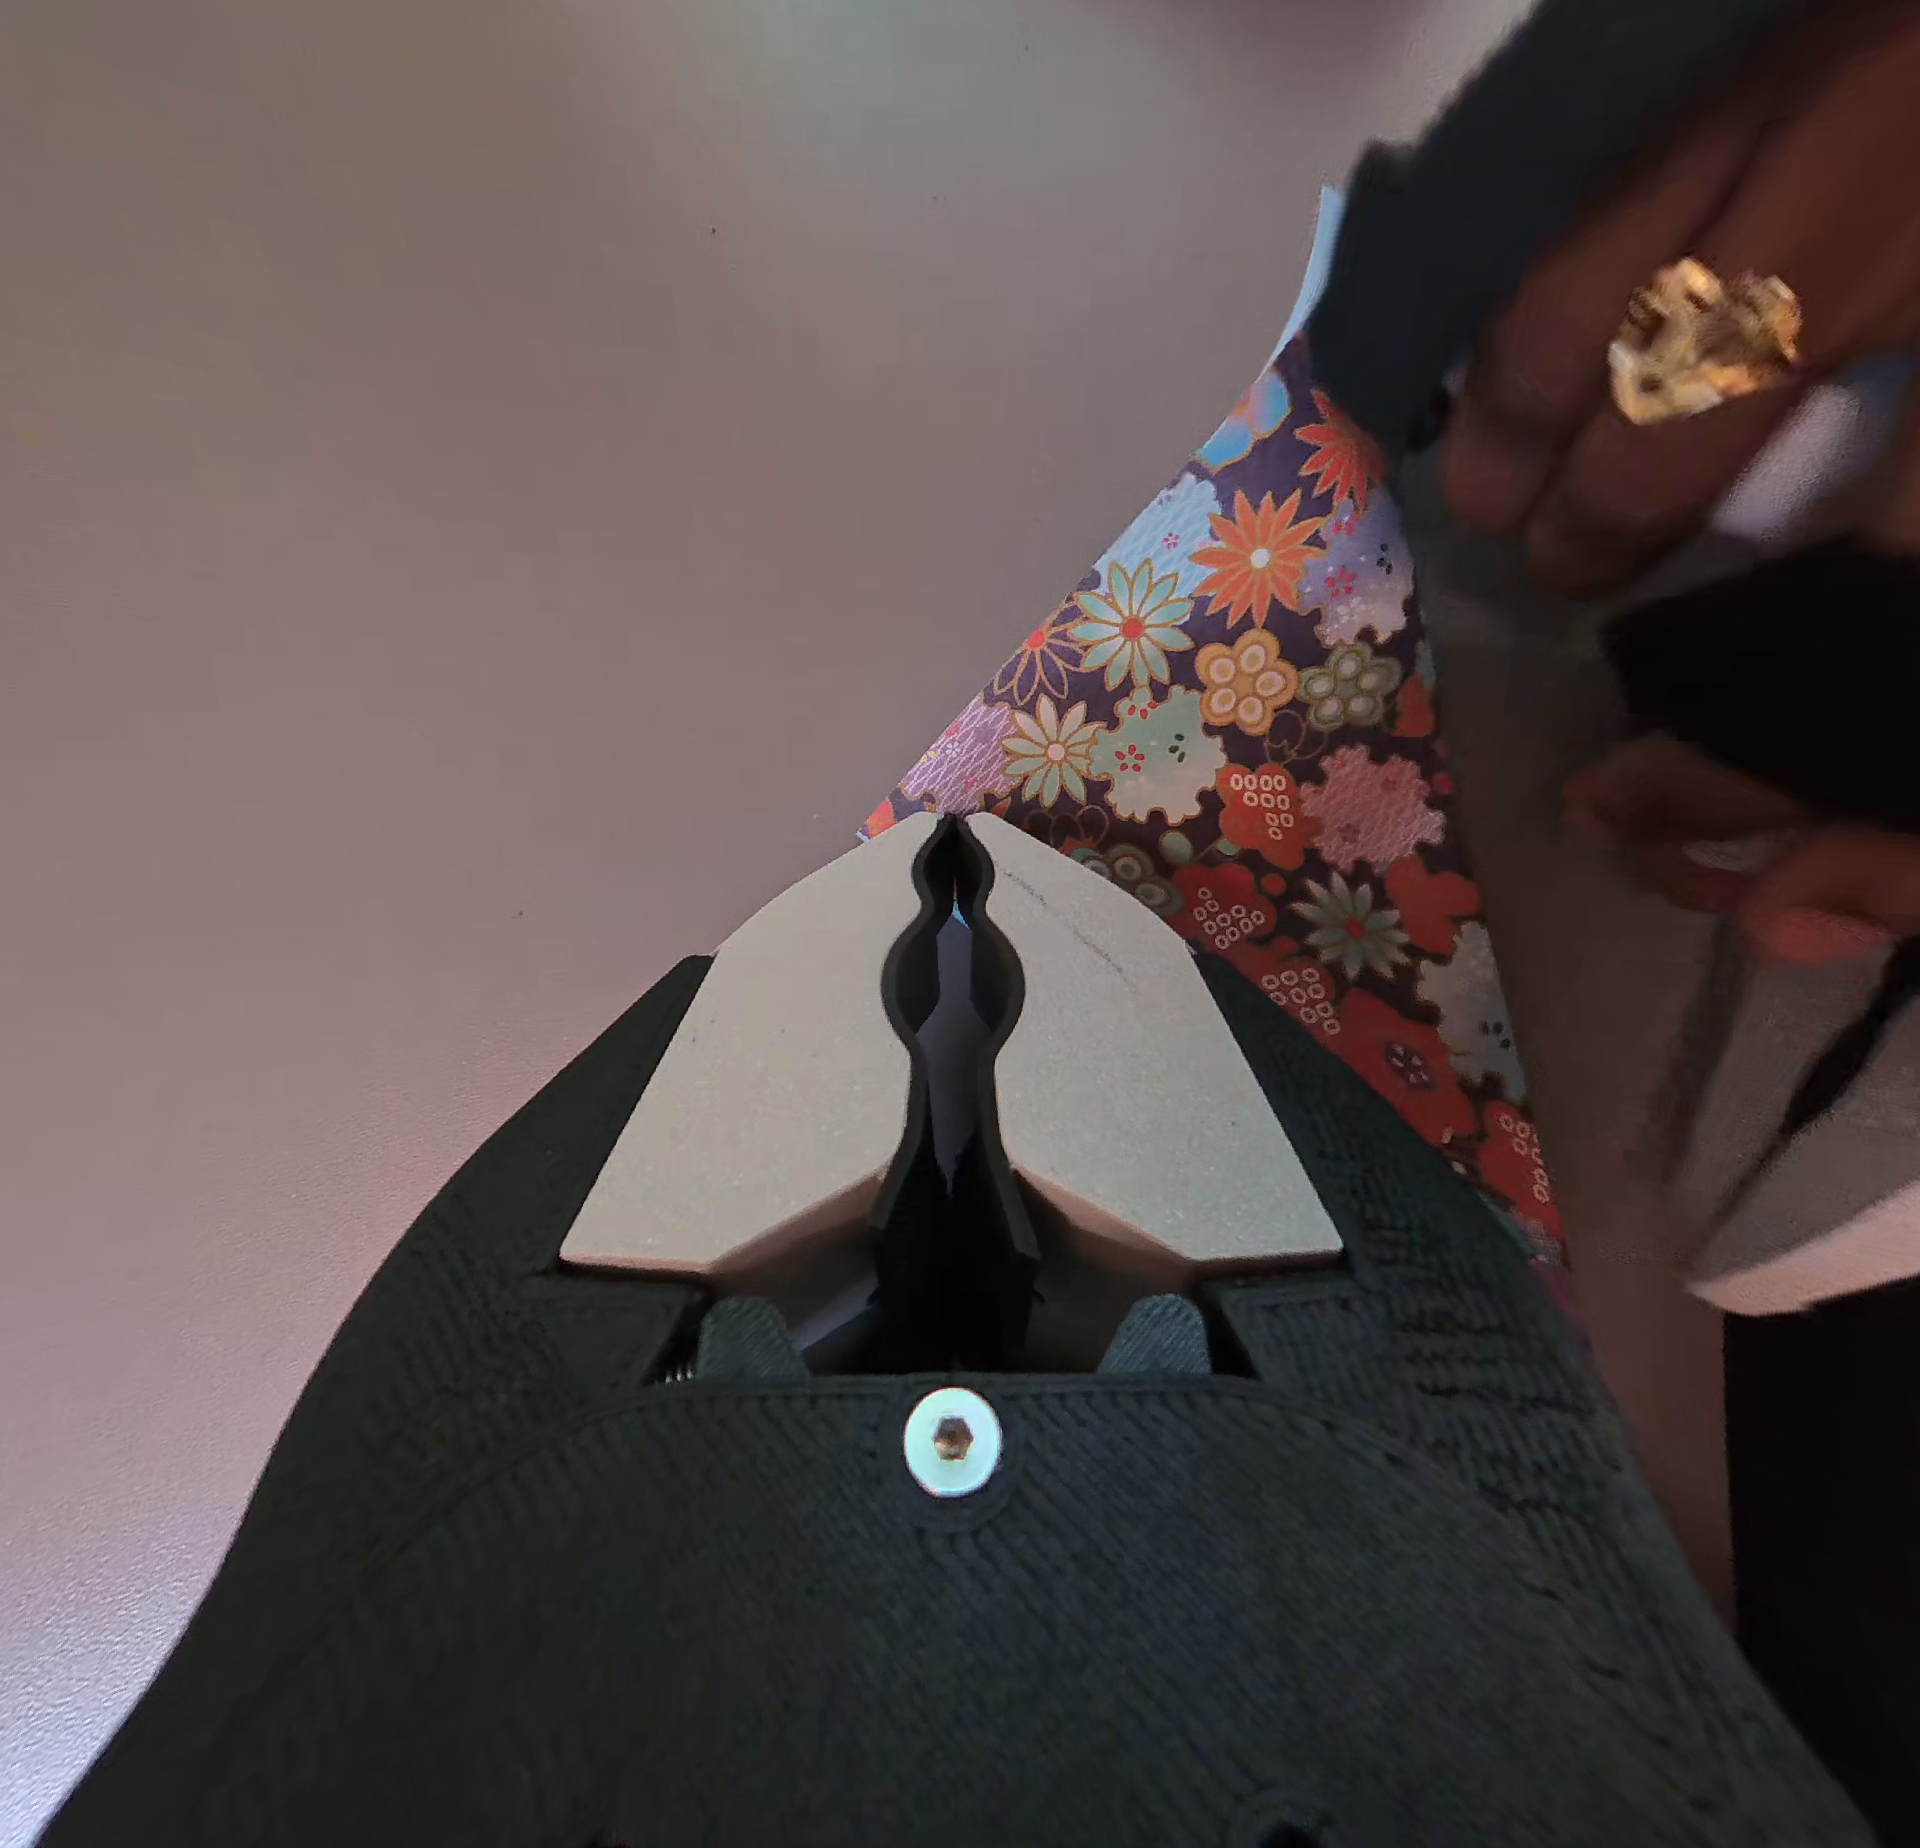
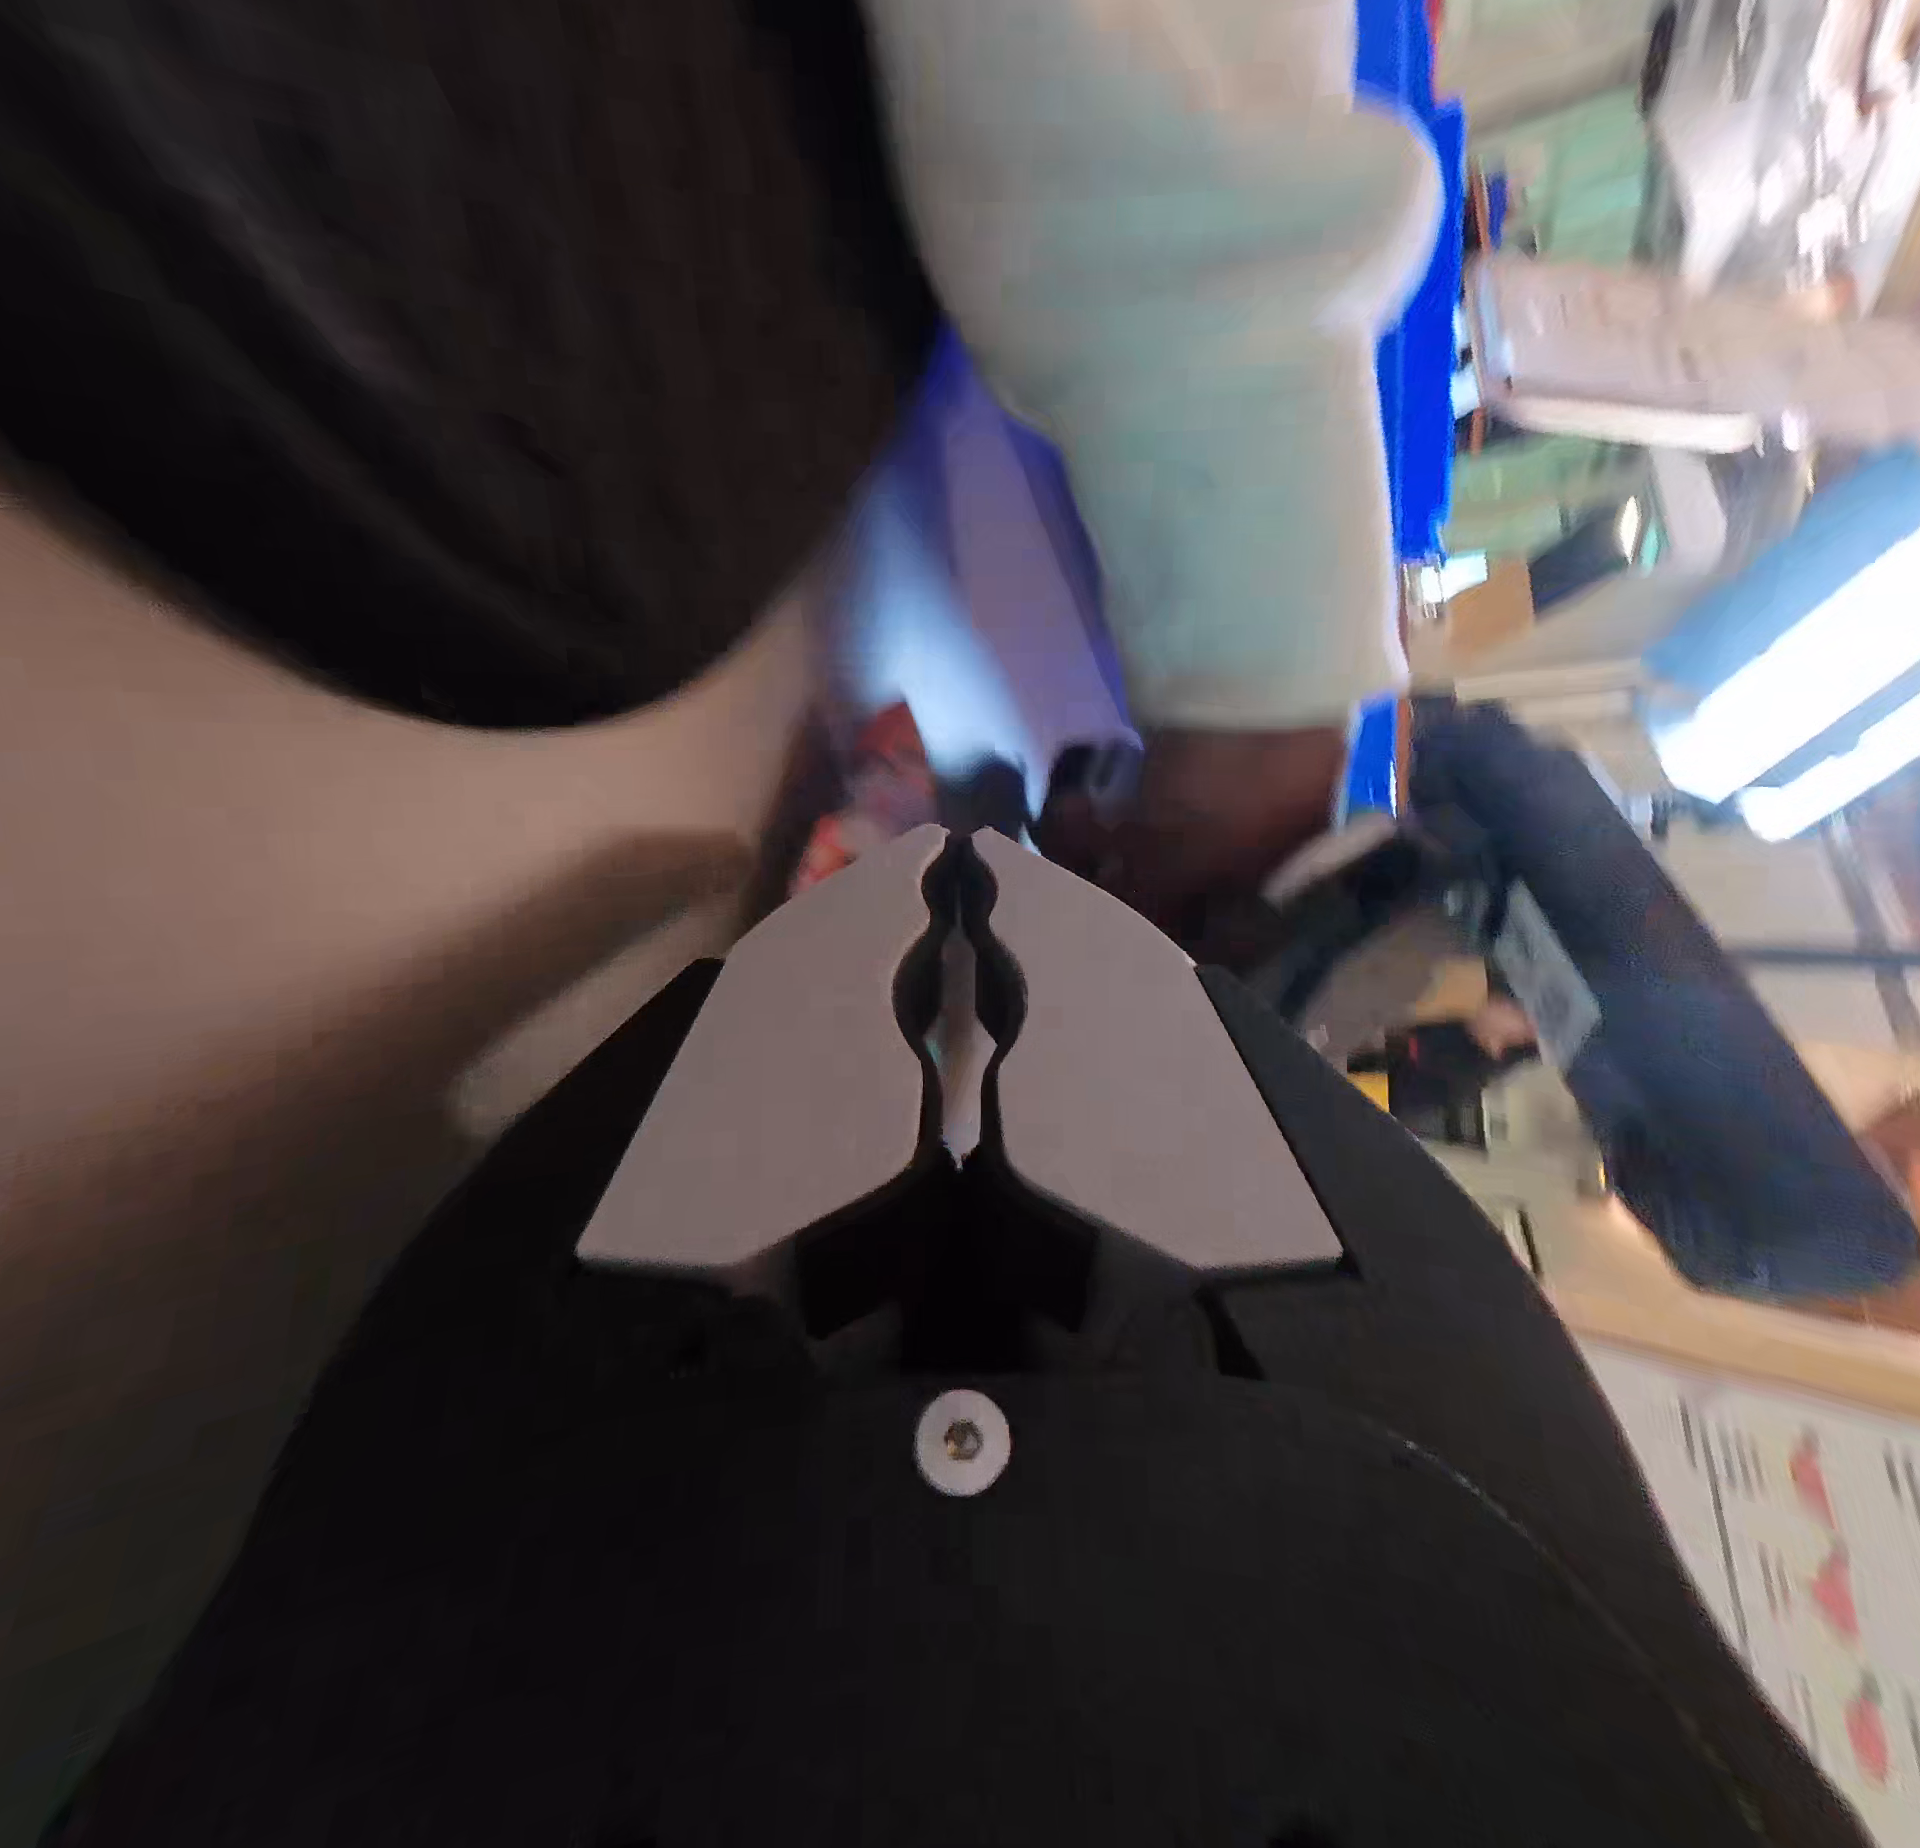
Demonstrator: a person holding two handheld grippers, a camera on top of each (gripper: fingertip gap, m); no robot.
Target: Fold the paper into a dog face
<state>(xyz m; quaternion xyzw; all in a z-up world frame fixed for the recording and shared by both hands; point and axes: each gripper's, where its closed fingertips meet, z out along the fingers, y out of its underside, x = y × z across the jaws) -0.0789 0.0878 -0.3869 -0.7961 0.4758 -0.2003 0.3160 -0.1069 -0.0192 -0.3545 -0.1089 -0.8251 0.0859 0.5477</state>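
The paper (image 1: 1236, 718) is a floral sheet in purple, orange and red with a pale back. In the left wrist view my left gripper (image 1: 954, 830) is shut, with the paper's near corner pinched between its grey pads. The sheet runs up and right toward a hand wearing a gold ring (image 1: 1704, 354). In the blurred right wrist view my right gripper (image 2: 961, 842) is shut, with a white sliver of the paper (image 2: 961, 1081) between its jaws. Beyond its tips I see the floral side (image 2: 883, 759) and the pale back of the paper (image 2: 935, 572).
A pale table top (image 1: 468, 499) lies under the paper. A dark sleeve (image 1: 1538, 136) and the hand fill the upper right of the left wrist view. In the right wrist view a dark garment (image 2: 416, 292), a white sleeve (image 2: 1164, 292) and blurred room clutter (image 2: 1662, 863) show. The left gripper's tips are roughly 11 cm from the right gripper's. It is some 10 cm from my right tips to the dark garment (image 2: 416, 292).
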